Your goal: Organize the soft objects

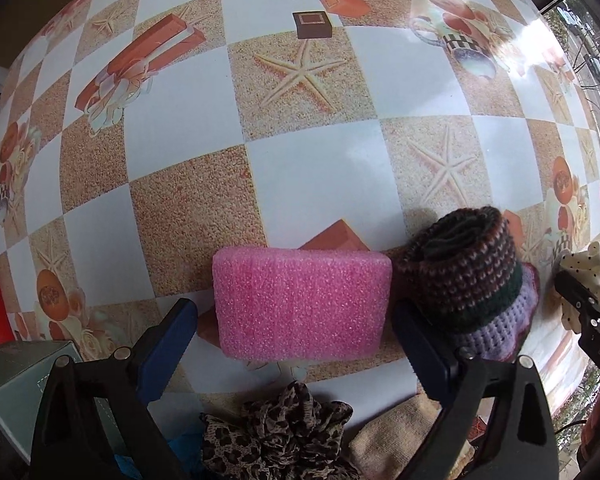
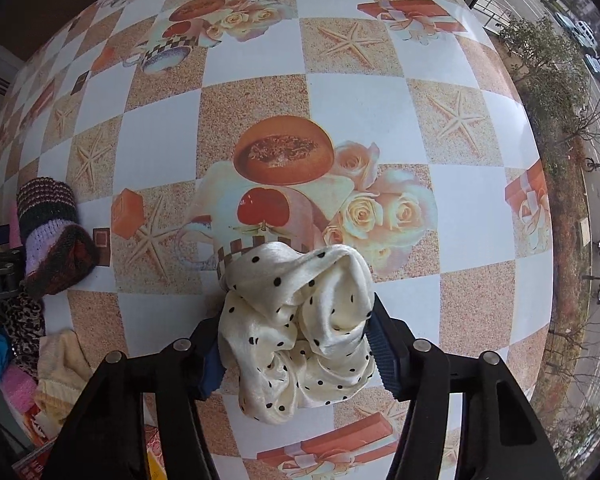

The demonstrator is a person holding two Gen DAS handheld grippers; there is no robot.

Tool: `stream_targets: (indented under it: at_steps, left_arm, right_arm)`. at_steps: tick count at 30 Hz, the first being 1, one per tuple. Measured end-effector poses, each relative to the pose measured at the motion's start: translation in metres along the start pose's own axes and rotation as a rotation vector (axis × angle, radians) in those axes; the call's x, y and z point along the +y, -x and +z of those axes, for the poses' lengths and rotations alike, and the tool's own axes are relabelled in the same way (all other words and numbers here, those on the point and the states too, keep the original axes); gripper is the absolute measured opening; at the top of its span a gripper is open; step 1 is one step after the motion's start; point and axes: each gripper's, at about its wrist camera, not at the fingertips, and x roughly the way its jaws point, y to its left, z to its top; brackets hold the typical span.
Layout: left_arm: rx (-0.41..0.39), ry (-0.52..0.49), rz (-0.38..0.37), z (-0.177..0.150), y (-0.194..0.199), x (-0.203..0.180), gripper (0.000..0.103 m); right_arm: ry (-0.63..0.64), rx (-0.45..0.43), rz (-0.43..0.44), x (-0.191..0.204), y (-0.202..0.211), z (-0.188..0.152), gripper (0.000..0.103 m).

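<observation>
A pink foam sponge (image 1: 302,304) lies on the patterned table between the fingers of my left gripper (image 1: 296,354), which is open around it with gaps on both sides. A knitted striped hat (image 1: 470,276) sits just right of the sponge, against the right finger; it also shows at the left of the right wrist view (image 2: 50,236). My right gripper (image 2: 296,354) is shut on a cream polka-dot scrunchie (image 2: 300,328) and holds it above the table. The scrunchie also shows in the left wrist view (image 1: 586,272).
A leopard-print scrunchie (image 1: 276,428) and a beige cloth (image 1: 392,440) lie near the table's front edge. A grey-green box (image 1: 20,376) stands at the lower left. More soft items, blue, pink and cream (image 2: 60,364), are piled at the left of the right wrist view.
</observation>
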Motion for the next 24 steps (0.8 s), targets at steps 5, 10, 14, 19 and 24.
stream_targets:
  at_steps: [5, 10, 14, 19, 24]
  left_arm:
    - [-0.084, -0.037, 0.006, -0.006, 0.02, -0.005, 0.072]
    - [-0.187, -0.044, 0.027, -0.018, 0.056, 0.001, 0.072]
    - [-0.267, -0.063, 0.026, -0.033, 0.089, 0.005, 0.072]
    - [-0.329, -0.09, 0.008, -0.06, 0.124, 0.006, 0.072]
    - [-0.367, -0.152, 0.001, -0.101, 0.15, 0.003, 0.072]
  right_arm:
    - [-0.048, 0.011, 0.066, -0.001, 0.008, -0.002, 0.029]
    - [-0.117, -0.022, 0.136, -0.01, 0.037, -0.009, 0.029]
    - [-0.127, -0.068, 0.158, -0.011, 0.07, -0.019, 0.029]
    - [-0.148, -0.109, 0.191, -0.009, 0.104, -0.039, 0.029]
    - [-0.157, -0.146, 0.216, 0.001, 0.135, -0.059, 0.029]
